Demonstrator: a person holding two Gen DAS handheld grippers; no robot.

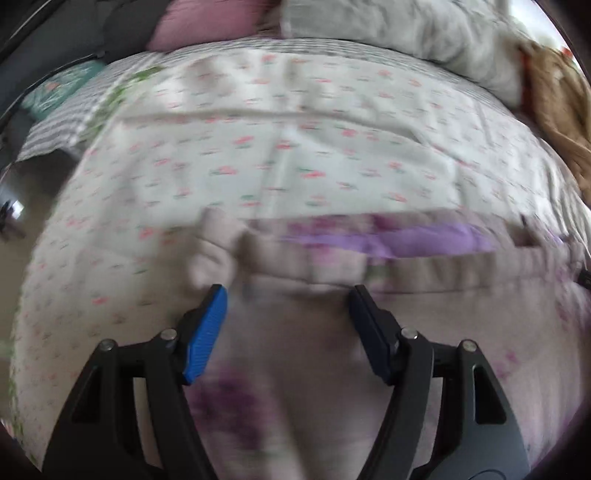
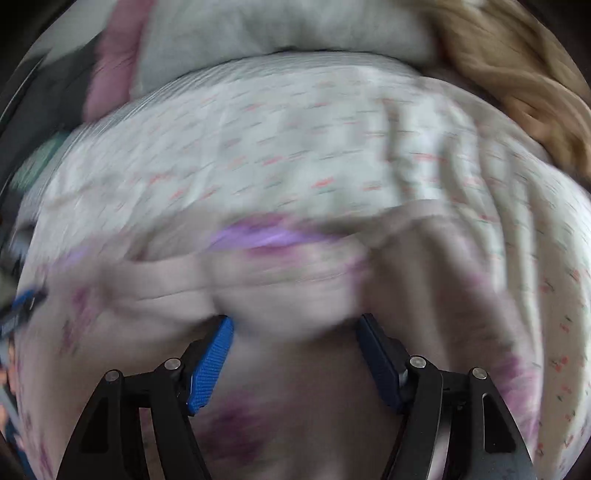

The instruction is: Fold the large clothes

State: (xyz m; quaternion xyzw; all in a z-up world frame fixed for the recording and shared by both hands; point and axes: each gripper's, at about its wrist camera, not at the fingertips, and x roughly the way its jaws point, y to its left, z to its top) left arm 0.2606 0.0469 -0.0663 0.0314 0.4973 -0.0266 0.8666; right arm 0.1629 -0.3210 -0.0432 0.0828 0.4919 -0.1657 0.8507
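the bed (image 1: 110, 258) fills both views, spread with a white sheet printed in small pink flowers. on its near half lies the garment (image 1: 424, 332), a large pale pinkish piece with purple flower prints and a lilac band along its far edge; it looks laid out flat, with that far edge running left to right across the bed. at the far side sit a grey pillow (image 1: 388, 26), a pink pillow (image 1: 207, 22) to its left and a tan blanket (image 1: 554, 92) to the right; a grey striped cover shows at the far left, and dark furniture beyond it. both views are blurred.

the left gripper (image 1: 288, 291) hangs over the near left part of the garment, jaws spread wide, nothing between them. the right gripper (image 2: 295, 321) hangs over a bunched fold of the garment, jaws just as wide and empty.

judging from this, a fold looks just laid and let go. the next move probably calls for picking two new points on an edge, pinching only the garment and not the sheet, then carrying both sides evenly.
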